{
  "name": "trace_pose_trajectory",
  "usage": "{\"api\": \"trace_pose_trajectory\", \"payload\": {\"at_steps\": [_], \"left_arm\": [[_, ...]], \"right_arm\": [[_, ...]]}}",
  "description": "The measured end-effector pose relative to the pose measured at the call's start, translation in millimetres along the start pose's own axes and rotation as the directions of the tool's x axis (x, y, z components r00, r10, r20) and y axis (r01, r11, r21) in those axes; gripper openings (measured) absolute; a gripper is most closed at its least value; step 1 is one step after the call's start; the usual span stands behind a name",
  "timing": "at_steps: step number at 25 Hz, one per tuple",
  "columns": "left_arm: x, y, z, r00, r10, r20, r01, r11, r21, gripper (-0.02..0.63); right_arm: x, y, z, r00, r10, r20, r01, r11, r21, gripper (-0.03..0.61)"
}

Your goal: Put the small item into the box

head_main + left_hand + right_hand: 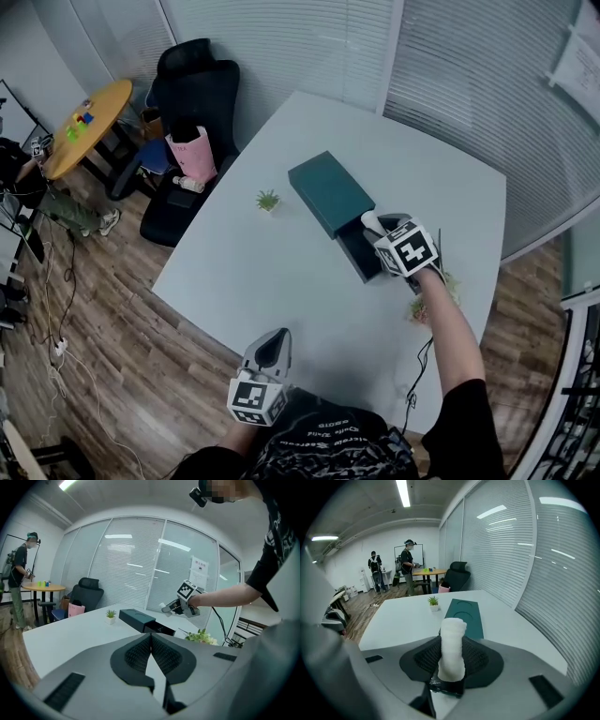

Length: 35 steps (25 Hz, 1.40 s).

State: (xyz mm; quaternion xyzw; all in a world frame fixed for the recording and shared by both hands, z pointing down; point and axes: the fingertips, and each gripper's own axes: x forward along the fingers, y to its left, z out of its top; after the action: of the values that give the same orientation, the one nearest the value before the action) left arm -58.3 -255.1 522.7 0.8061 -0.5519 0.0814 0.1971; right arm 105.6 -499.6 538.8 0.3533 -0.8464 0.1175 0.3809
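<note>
White and roll-shaped, the small item [451, 651] is clamped in the right gripper [375, 225], its long axis running along the jaws. The teal box [328, 187] has its open drawer [361, 258] seemingly just beneath. The left gripper [274, 345], closed and empty, is well away.

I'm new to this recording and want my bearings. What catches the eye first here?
The right gripper, over the far right of the table, clamps a white roll above the open drawer of the dark green box. The left gripper hangs shut and empty by the near edge. A small potted plant stands left of the box.
</note>
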Motion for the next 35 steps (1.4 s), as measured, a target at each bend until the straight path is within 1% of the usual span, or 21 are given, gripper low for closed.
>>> {"api": "trace_pose_trajectory", "payload": {"at_steps": [5,11,15,17,20,21,25,30,35], "left_arm": [[4,4,-5,1.000,0.012,-0.016,-0.012,1.000,-0.012,0.020],[7,11,-9,0.999,0.035,-0.031,-0.036,0.999,-0.023,0.019],[14,13,-8,0.998,0.044,-0.034,-0.045,0.998,-0.040,0.020],[15,13,-9,0.998,0.048,-0.044,-0.050,0.998,-0.044,0.020],[15,14,-10,0.997,0.043,-0.058,-0.046,0.998,-0.049,0.020],[14,14,-12,0.997,0.038,-0.062,-0.041,0.998,-0.053,0.020],[10,19,-18,0.995,0.061,-0.077,-0.066,0.996,-0.066,0.020],[8,26,-21,0.992,0.095,-0.084,-0.102,0.992,-0.075,0.020],[4,26,-28,0.989,0.109,-0.102,-0.118,0.990,-0.079,0.020]], "right_arm": [[35,3,-23,0.993,0.064,-0.095,-0.068,0.997,-0.040,0.143],[69,8,-53,0.975,0.128,-0.181,-0.132,0.991,-0.011,0.143],[87,2,-62,0.967,0.137,-0.214,-0.142,0.990,-0.005,0.143],[93,2,-65,0.964,0.154,-0.218,-0.155,0.988,0.012,0.143],[103,3,-66,0.961,0.189,-0.204,-0.174,0.981,0.087,0.143],[108,3,-68,0.959,0.191,-0.210,-0.175,0.980,0.093,0.143],[121,4,-79,0.948,0.194,-0.252,-0.180,0.981,0.078,0.144],[130,6,-81,0.940,0.187,-0.284,-0.177,0.982,0.058,0.146],[131,5,-84,0.939,0.209,-0.274,-0.181,0.976,0.125,0.156]]}}
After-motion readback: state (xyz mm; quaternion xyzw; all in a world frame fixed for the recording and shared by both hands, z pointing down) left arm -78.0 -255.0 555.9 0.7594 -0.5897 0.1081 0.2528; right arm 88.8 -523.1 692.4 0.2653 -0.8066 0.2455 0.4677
